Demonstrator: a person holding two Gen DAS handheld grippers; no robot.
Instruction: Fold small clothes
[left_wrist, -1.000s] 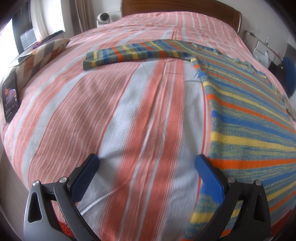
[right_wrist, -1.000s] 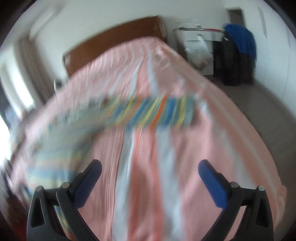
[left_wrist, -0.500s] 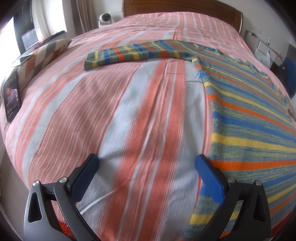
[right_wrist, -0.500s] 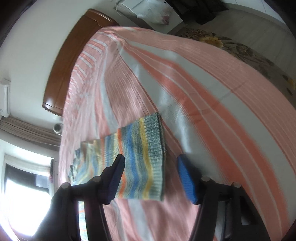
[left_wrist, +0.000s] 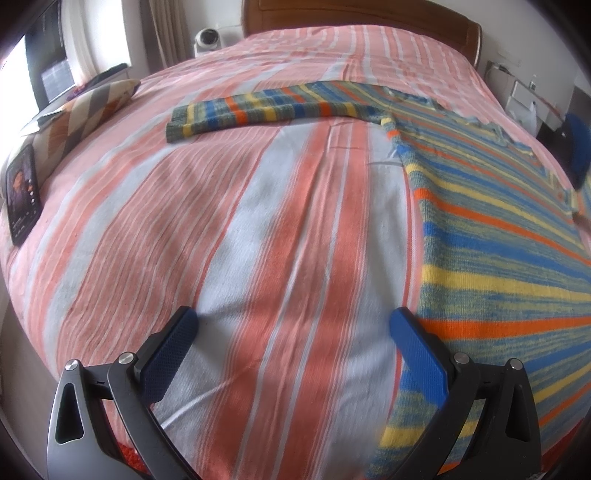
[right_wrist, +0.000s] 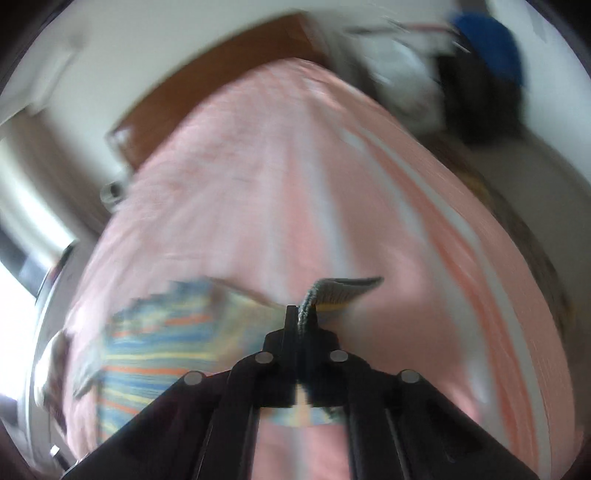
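Note:
A striped knit sweater (left_wrist: 491, 221) in blue, yellow, orange and grey-green lies flat on the bed, its body at the right and one sleeve (left_wrist: 258, 110) stretched out to the left at the far side. My left gripper (left_wrist: 291, 328) is open and empty, low over the bedspread beside the sweater's left edge. My right gripper (right_wrist: 301, 314) is shut on the grey cuff of the other sleeve (right_wrist: 332, 290) and holds it lifted off the bed. The sweater's body (right_wrist: 159, 350) shows blurred to the left in the right wrist view.
The bed has a pink and white striped bedspread (left_wrist: 240, 240) and a wooden headboard (left_wrist: 362, 14). A patterned pillow (left_wrist: 85, 114) and a phone (left_wrist: 23, 199) lie at the left edge. A white camera (left_wrist: 208, 37) stands beyond the bed. Furniture with a blue garment (right_wrist: 487, 44) stands at the right.
My right gripper has closed on the sleeve cuff and lifted it; half a second ago it was open around the cuff. The left gripper has hardly moved.

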